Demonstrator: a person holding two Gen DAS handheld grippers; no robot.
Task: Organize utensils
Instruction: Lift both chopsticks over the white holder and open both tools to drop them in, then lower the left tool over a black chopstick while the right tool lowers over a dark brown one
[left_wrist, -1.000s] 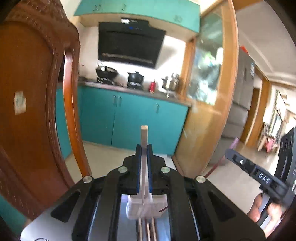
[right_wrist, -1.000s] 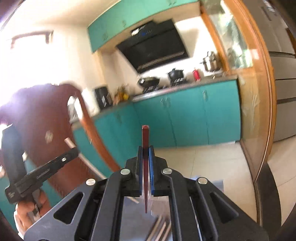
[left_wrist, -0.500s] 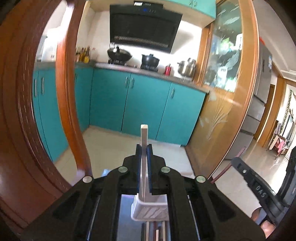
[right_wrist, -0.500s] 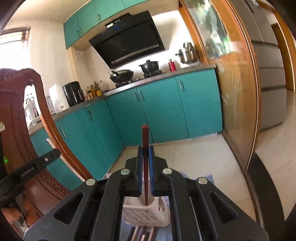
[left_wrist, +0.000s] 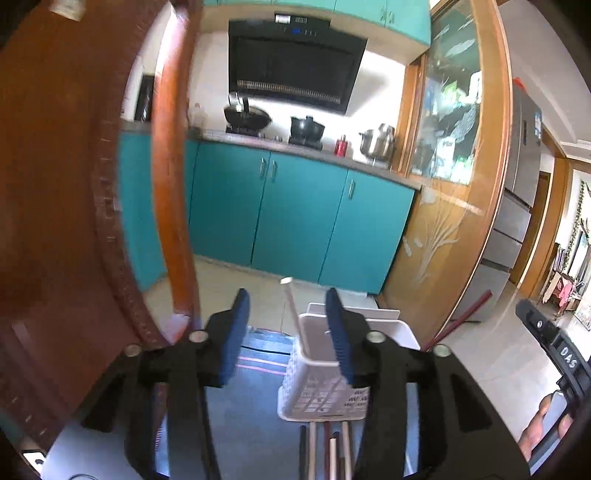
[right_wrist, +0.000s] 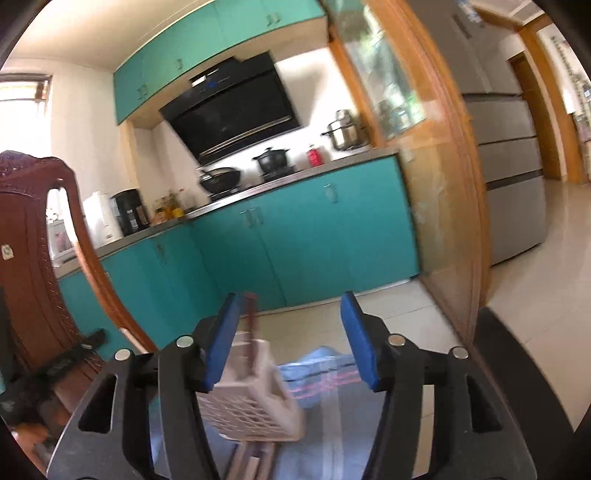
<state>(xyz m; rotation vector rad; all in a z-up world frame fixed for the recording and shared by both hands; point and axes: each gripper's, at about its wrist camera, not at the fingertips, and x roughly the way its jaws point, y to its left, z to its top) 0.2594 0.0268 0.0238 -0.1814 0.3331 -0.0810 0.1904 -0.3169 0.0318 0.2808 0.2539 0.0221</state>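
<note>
Both grippers, left (left_wrist: 284, 325) and right (right_wrist: 290, 336), have just been opening, empty; chopsticks (left_wrist: 295, 317) lean in the basket (left_wrist: 317, 391), a chair (left_wrist: 55, 184) crowding left.

"DAS" on the right gripper (left_wrist: 554, 354)

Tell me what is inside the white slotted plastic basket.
In the white slotted plastic basket a pale chopstick leans, top end poking out; the right wrist view shows a dark red chopstick in it too. Its walls and the gripper fingers hide the bottom.
</note>
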